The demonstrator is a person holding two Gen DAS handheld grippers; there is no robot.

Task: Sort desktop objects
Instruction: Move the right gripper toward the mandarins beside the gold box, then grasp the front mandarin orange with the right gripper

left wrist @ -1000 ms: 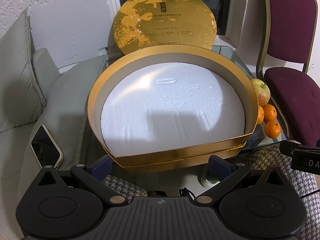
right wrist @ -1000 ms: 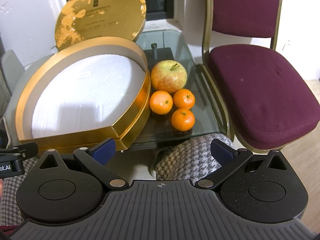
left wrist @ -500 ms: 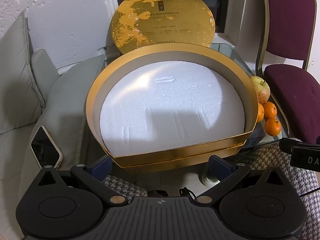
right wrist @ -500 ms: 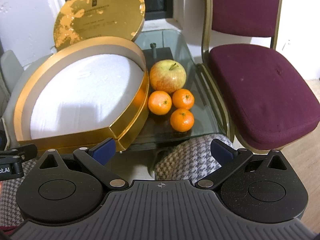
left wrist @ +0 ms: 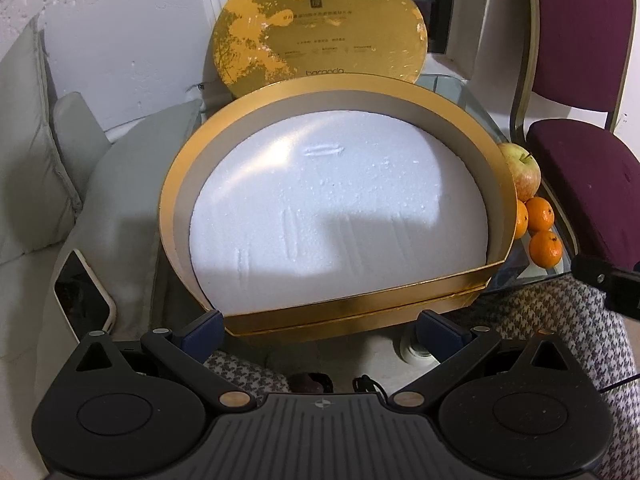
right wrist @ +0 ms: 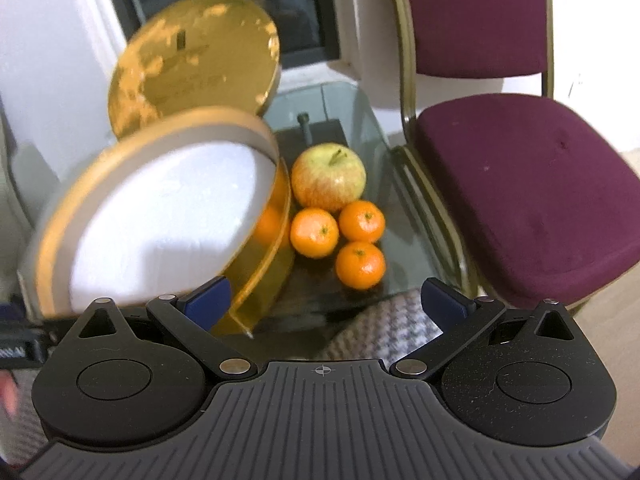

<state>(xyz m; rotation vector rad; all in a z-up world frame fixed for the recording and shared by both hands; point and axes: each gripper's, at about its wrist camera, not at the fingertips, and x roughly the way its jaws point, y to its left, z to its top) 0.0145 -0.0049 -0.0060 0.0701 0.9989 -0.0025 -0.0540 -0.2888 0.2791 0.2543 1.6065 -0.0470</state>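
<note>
Fruit sits on the glass table (right wrist: 360, 120) just right of the gold box (left wrist: 460, 280): an apple (right wrist: 329, 176) behind three oranges (right wrist: 314, 232). Behind the box leans its gold lid (left wrist: 320, 28). Both the left gripper (left wrist: 320, 326) and right gripper (right wrist: 326, 300) gape wide, empty.

Left gripper (left wrist: 320, 326) held level, fingers (left wrist: 202, 330) spread wide, empty; right gripper (right wrist: 326, 298) likewise, fingers (right wrist: 444, 300) apart.
</note>
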